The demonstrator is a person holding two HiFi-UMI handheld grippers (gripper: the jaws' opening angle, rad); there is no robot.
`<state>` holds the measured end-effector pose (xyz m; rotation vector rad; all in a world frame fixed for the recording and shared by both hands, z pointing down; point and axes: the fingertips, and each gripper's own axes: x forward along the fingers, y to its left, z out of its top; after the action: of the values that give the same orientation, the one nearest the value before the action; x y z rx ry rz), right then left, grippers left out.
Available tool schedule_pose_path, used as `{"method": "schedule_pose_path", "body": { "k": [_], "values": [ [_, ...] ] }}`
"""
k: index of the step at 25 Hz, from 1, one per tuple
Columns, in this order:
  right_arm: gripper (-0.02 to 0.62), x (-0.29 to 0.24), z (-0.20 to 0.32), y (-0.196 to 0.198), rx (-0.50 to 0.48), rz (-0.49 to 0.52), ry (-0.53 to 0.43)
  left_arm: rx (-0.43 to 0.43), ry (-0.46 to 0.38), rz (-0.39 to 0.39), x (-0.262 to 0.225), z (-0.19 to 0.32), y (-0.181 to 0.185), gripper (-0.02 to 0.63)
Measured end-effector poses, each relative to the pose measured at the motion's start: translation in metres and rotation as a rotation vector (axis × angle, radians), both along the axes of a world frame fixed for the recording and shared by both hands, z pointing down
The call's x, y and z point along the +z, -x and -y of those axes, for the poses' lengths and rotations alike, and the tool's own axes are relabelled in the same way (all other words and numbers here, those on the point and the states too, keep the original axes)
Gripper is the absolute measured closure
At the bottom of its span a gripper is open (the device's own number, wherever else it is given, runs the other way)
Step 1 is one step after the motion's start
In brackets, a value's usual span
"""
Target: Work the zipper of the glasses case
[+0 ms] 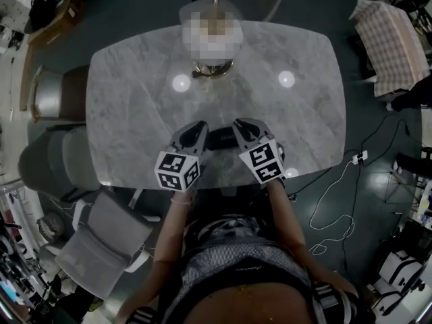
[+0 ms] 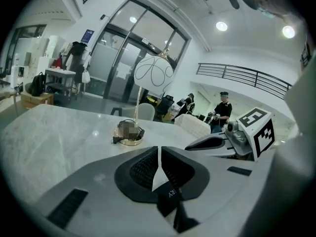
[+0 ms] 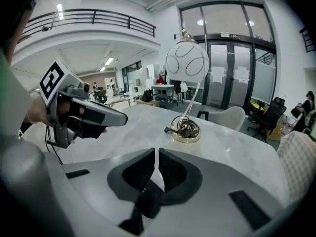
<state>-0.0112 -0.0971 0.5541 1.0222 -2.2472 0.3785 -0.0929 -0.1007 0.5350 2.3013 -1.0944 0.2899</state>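
Observation:
The black glasses case (image 1: 221, 138) sits near the front edge of the marble table (image 1: 135, 86), between my two grippers, with its ends hidden under them. My left gripper (image 1: 198, 128) is at its left end. In the left gripper view the left gripper (image 2: 159, 158) is shut, and a black lettered tab (image 2: 169, 195) is pinched at the root of its jaws. My right gripper (image 1: 241, 127) is at the case's right end. In its own view the right gripper (image 3: 156, 161) is shut too, with a black strip (image 3: 148, 200) caught between the jaws.
A lamp with a gold base (image 1: 213, 67) stands at the far middle of the table, its white globe (image 3: 187, 58) above it. Grey chairs (image 1: 101, 245) stand at the left. A checked cloth (image 1: 390, 42) and floor cables (image 1: 334, 204) are at the right.

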Motion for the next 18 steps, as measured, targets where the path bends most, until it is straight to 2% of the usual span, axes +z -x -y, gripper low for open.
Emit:
{"method": "schedule_pose_path", "body": {
  "k": [8,18],
  "values": [
    [0.522,0.047,-0.015,0.007,-0.041,-0.041,0.151,0.04,0.112,0.034,0.044,-0.007,0.01,0.601],
    [0.522,0.079,-0.024,0.005,-0.055,-0.089,0.234,0.081,0.19,0.02,0.066,-0.018,0.005,0.6]
  ]
}}
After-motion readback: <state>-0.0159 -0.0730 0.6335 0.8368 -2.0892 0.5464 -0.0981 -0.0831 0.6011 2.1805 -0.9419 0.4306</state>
